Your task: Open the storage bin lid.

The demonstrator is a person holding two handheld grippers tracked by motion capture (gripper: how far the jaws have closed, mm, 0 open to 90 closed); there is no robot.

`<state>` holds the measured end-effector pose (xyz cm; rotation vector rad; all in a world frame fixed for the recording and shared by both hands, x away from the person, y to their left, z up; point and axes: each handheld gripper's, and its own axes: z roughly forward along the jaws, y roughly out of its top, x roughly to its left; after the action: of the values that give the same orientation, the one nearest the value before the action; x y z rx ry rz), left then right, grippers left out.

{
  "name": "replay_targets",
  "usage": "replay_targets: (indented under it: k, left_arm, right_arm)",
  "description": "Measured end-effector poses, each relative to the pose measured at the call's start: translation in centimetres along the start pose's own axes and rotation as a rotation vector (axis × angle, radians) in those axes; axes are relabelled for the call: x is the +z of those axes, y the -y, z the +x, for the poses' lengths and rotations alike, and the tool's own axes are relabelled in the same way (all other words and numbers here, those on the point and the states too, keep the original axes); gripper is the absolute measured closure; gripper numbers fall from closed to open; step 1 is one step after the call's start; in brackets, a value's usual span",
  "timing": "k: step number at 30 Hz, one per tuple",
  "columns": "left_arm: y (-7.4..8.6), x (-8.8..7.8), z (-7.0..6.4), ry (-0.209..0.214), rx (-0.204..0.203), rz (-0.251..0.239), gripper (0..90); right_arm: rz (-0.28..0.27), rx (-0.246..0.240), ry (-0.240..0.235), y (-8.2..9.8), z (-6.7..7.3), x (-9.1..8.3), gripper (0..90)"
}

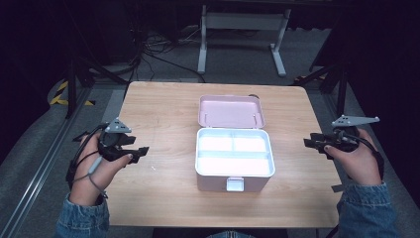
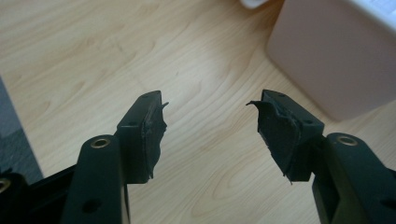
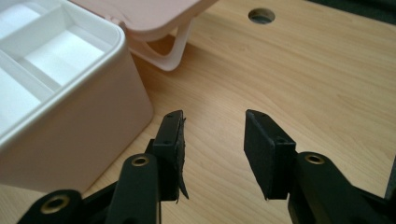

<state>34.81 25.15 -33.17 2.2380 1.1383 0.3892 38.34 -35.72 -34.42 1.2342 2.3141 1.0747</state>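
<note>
1. Two grippers hover over a wooden table (image 1: 163, 114), one in each of the person's hands, with a pink box (image 1: 234, 171) between them.
2. Left gripper (image 2: 205, 122): its jaws stand wide apart with nothing between them, only bare wood grain beneath. The worn black pads (image 2: 278, 130) are ragged at the edges. Ahead of the jaws and off to their right sits a corner of the pink box's side wall, apart from the fingertips.
3. Right gripper (image 3: 214, 140): its jaws are also spread wide and hold nothing. Just to the left of the left jaw stands the box's pink wall, near but not touching. Its white inner tray (image 3: 56, 51), split into compartments, looks empty.
4. Beyond the jaws to the left, the box's lid (image 3: 154, 14) is tipped back open, with a white handle (image 3: 175, 49) hanging under it.
5. Farther ahead of the right jaws, a round hole (image 3: 261, 15) is cut in the tabletop.
6. From above, the left hand (image 1: 96, 166) and right hand (image 1: 359, 161) each sit well apart from the box.
</note>
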Motion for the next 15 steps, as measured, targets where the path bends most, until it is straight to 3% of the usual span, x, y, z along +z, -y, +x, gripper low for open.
replay_targets:
  k: [3,4,7,15]
  left_arm:
    - [0.7,0.4,0.8,-0.028,-0.032,0.036,40.9]
    - [0.9,0.5,1.1,-0.039,-0.024,0.051,40.6]
    - [1.5,1.0,1.7,-0.038,-0.057,0.088,40.4]
    - [2.8,2.9,2.9,-0.046,-0.068,0.228,39.0]
  right_arm:
    - [0.028,0.005,0.011,0.3,-0.4,0.2,58.8]
    - [0.040,0.010,0.018,0.5,-0.6,0.3,58.8]
    - [0.056,0.019,0.030,0.8,-1.1,0.3,58.6]
    - [0.158,0.064,0.070,2.0,-2.3,1.2,56.7]
